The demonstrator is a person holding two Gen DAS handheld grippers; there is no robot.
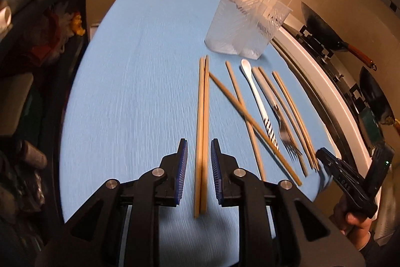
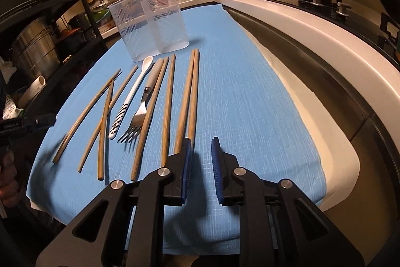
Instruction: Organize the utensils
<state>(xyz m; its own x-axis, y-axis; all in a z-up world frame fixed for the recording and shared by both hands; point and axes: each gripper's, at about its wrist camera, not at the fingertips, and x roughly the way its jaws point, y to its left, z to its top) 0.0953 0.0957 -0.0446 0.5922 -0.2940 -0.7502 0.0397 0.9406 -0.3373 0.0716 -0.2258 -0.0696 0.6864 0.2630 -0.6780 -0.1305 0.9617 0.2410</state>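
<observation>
Your left gripper (image 1: 198, 149) stands a little open, straddling a chopstick pair (image 1: 202, 121) without pinching it. Your right gripper (image 2: 201, 149) is slightly open too, empty over the blue cloth (image 2: 250, 104). Spoon (image 2: 135, 89), fork (image 2: 140, 114) and loose chopsticks lie before the clear holder (image 2: 150, 24).

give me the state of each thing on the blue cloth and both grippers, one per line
clear container: upright, empty
chopstick pair: lying flat between the left gripper's fingers, not pinched
left gripper: open
right gripper: open, nothing between its fingers
white spoon: lying flat
fork: lying flat
crossed chopsticks: one lying over the other
</observation>
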